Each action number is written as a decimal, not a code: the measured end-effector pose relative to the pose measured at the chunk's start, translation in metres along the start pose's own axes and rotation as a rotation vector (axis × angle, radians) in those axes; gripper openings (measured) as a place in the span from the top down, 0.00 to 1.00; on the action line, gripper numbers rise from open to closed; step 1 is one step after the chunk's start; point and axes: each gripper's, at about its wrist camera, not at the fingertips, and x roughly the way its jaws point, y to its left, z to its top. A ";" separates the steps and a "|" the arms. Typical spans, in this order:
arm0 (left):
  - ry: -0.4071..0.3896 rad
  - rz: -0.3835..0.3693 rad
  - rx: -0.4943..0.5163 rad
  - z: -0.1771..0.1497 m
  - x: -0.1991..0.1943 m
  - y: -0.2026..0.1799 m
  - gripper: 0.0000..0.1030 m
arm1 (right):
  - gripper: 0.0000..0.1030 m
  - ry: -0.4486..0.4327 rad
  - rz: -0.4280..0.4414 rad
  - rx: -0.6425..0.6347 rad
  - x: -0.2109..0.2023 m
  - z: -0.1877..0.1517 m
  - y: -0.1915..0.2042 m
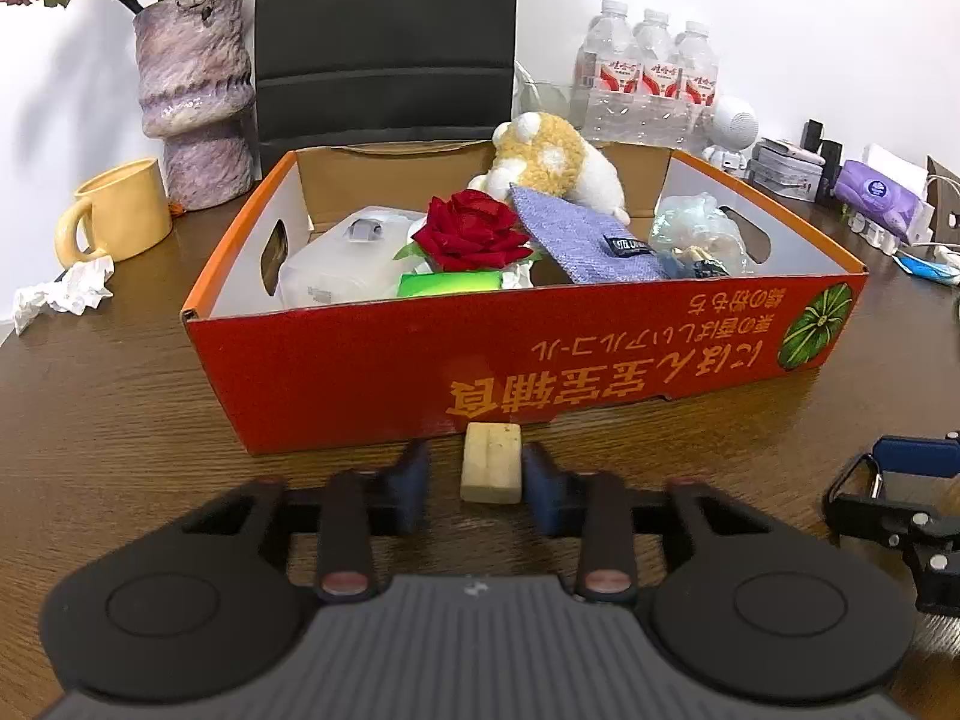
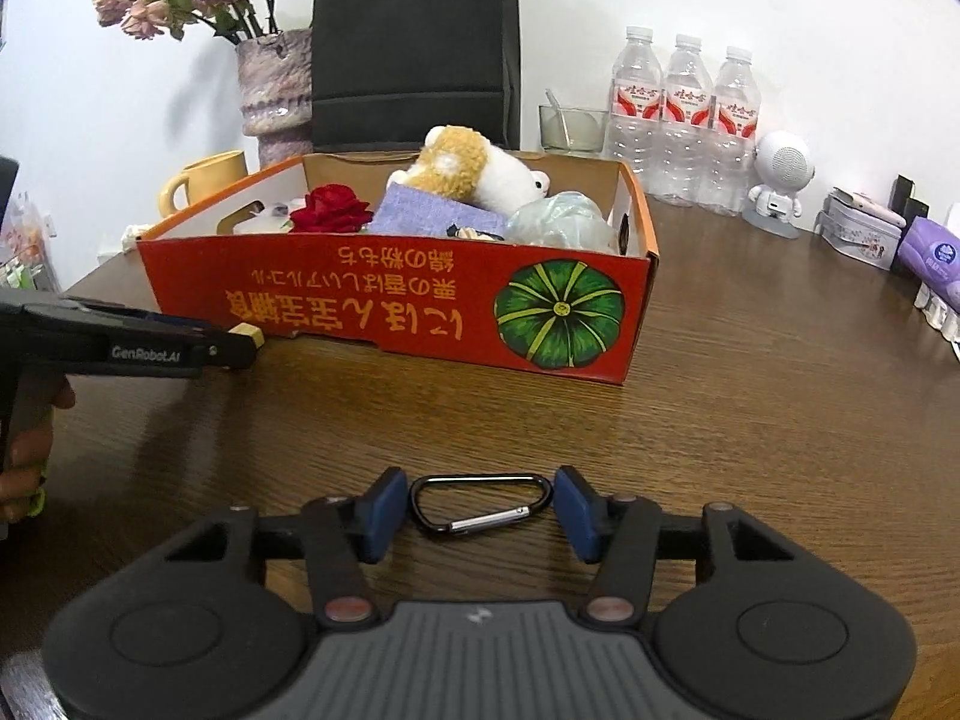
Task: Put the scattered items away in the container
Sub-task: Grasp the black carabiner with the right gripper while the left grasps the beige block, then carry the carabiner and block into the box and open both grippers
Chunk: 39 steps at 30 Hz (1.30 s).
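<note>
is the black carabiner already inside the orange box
No: the black carabiner lies on the wooden table between the right gripper fingers, in front of the orange box.

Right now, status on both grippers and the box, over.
Left gripper shut on beige block by orange box. Right gripper open, straddling black carabiner on table. Path to box unobstructed.

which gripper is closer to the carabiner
Right. The right gripper has its blue pads either side of the black carabiner on the table. The left gripper is off to the side by the red box, around a small beige block.
</note>
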 end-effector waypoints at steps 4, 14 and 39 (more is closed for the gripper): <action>-0.005 -0.012 -0.008 -0.002 -0.003 0.002 0.79 | 0.49 -0.004 -0.010 0.012 0.001 0.001 0.001; -0.025 -0.024 -0.019 -0.004 -0.011 0.006 0.79 | 0.49 -0.009 -0.023 0.049 0.000 0.002 0.002; -0.353 -0.054 -0.097 0.098 -0.067 0.012 0.79 | 0.49 -0.302 0.049 0.058 -0.020 0.142 0.001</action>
